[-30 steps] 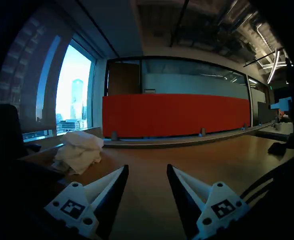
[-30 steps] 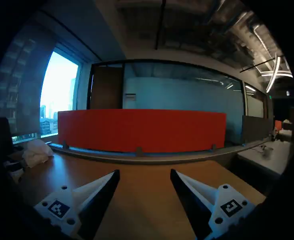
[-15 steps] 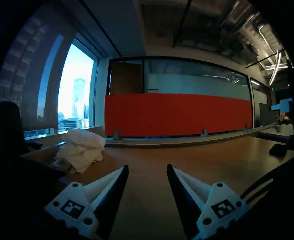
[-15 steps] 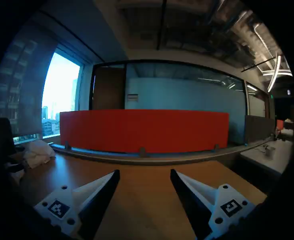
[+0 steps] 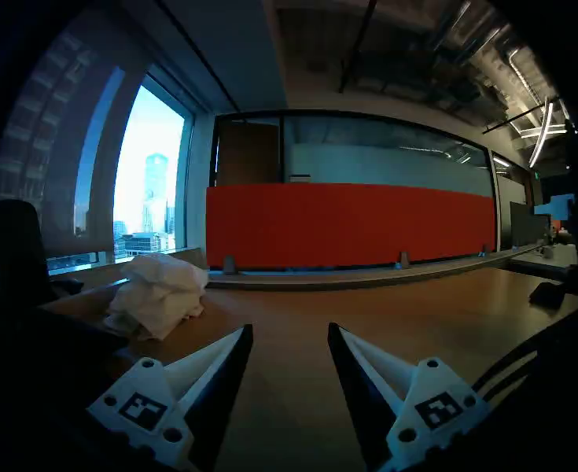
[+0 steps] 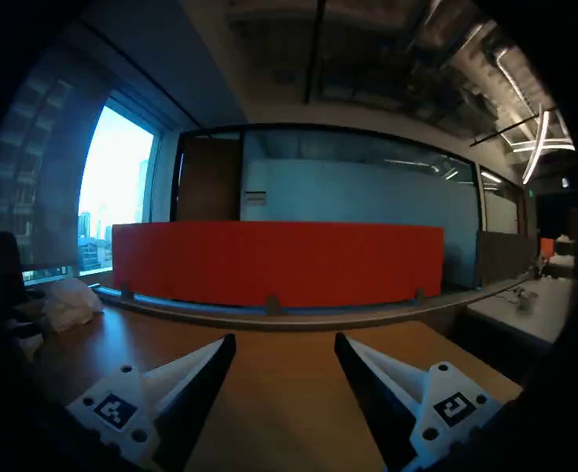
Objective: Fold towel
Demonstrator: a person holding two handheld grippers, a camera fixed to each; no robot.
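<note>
A crumpled white towel (image 5: 157, 295) lies in a heap on the wooden table (image 5: 304, 330), ahead and to the left of my left gripper (image 5: 289, 334). That gripper is open, nothing between its white fingers, and it hovers low over the tabletop. In the right gripper view the same towel (image 6: 68, 303) sits far off at the left edge of the table (image 6: 281, 370). My right gripper (image 6: 285, 342) is open too and holds nothing, well away from the towel.
A red partition (image 5: 347, 224) runs along the table's far edge, with glass walls behind. A dark chair (image 5: 17, 252) stands at the left by the window. A dark object (image 5: 552, 293) lies at the table's right end. Another desk (image 6: 524, 303) stands to the right.
Both views have shifted only slightly; the right gripper view tilted a little so the partition sits lower. The towel has not moved and both grippers stay open.
</note>
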